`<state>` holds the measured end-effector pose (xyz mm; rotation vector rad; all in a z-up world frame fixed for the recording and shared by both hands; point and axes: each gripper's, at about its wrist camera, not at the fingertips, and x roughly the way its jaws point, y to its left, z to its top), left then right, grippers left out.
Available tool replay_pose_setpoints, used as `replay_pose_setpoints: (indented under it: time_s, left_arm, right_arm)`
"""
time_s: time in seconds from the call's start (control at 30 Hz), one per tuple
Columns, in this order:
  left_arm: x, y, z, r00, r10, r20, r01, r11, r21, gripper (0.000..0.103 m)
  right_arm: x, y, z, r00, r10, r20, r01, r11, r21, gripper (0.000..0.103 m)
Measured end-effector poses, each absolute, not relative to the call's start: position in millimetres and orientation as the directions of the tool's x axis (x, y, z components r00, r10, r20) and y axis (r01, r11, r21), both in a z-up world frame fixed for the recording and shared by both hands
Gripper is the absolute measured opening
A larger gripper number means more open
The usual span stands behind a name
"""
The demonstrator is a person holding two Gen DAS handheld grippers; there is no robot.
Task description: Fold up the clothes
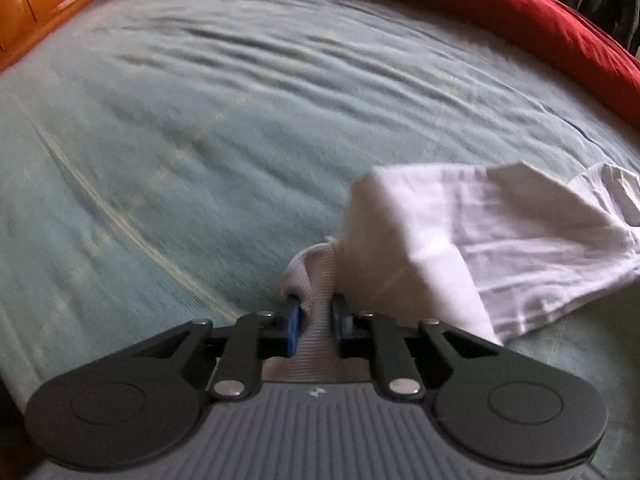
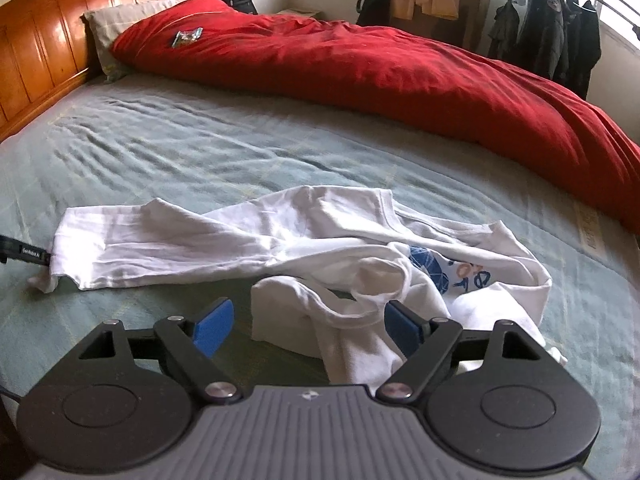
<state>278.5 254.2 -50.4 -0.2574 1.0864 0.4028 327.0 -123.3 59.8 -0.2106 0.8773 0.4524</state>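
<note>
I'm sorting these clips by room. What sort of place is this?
Most likely a bedroom in a home. A white T-shirt lies on a bed with a blue-green sheet, a red duvet is bunched along the far side, and a wooden headboard stands behind. Jackets hang by the window.

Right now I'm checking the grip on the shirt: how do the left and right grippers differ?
The left gripper is closed, its blue pads pinching a ribbed hem of the white T-shirt; the right gripper stands wide open, pressing nothing. Cloth runs up between the left fingers, while a bunched part of the shirt only lies between the right ones. Both point down at the shirt on the teal bedsheet.
</note>
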Motion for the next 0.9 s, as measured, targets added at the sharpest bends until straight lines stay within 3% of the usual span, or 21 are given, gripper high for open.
replay_pose_setpoints:
  time_s: [0.37,0.5,0.7,0.9]
  left_arm:
    - [291.5,326.2,-15.9,0.365,0.337,-0.868,-0.482,0.866,0.134,0.014]
    - [294.1,335.7,-17.7,0.357,0.345,-0.868,-0.49,0.86,0.14,0.016]
    - [296.3,331.8,-33.9,0.287,0.322,-0.902,-0.467,0.869,0.162,0.03]
    - [290.8,316.1,-17.8,0.274,0.295,-0.915,-0.433,0.888,0.157,0.033]
  right_arm:
    - [328.3,-119.8,59.5,0.559,0.271,-0.783,-0.446,0.895,-0.009,0.086]
    - [328.1,-118.6,63.3,0.571,0.264,-0.777,-0.447,0.894,-0.025,0.086]
    - [328.7,-124.1,60.2,0.565,0.237,-0.791,-0.427,0.904,-0.034,0.086]
    - [325.9,-133.4,57.3,0.561,0.191,-0.806,-0.396,0.916,-0.059,0.086]
